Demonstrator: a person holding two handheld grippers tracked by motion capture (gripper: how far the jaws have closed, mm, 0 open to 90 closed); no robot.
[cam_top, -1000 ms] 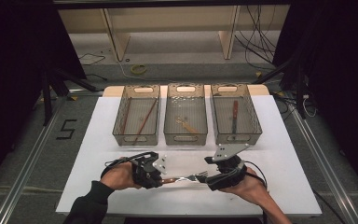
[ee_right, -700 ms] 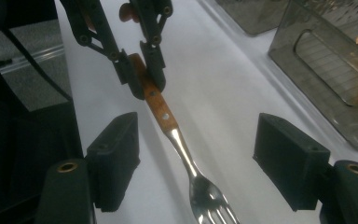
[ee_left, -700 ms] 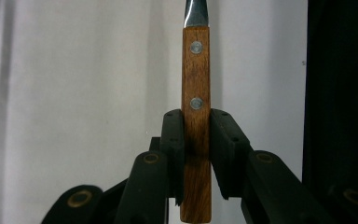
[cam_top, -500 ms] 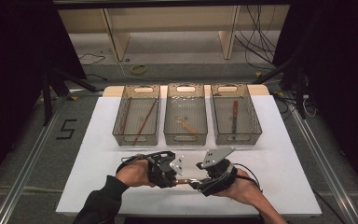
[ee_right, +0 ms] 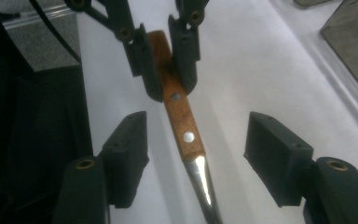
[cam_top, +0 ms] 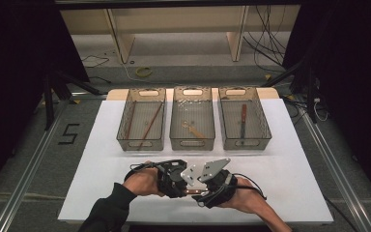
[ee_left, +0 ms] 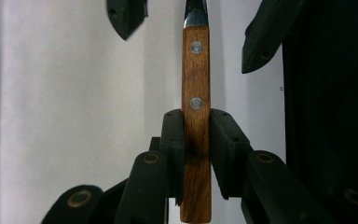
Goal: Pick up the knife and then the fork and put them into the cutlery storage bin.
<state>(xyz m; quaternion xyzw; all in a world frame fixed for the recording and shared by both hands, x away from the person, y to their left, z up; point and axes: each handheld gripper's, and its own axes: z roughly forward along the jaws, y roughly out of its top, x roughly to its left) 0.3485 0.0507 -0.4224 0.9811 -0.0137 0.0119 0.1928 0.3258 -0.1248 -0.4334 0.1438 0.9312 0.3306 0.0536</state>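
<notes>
Fingers of your left gripper (ee_left: 196, 154) clamp the wooden-handled steel knife (ee_left: 196, 116), its long axis running between your right gripper's (ee_right: 193, 158) spread, just-closing fingers.

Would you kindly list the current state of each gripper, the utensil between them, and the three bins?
Left gripper: shut on the wooden handle.
Right gripper: open, jaws have just been closing, either side of the handle, not touching.
Wooden-handled utensil: held off the table.
Left bin: holds long sticks.
Middle bin: holds a small utensil.
Right bin: holds one wooden-handled utensil.
</notes>
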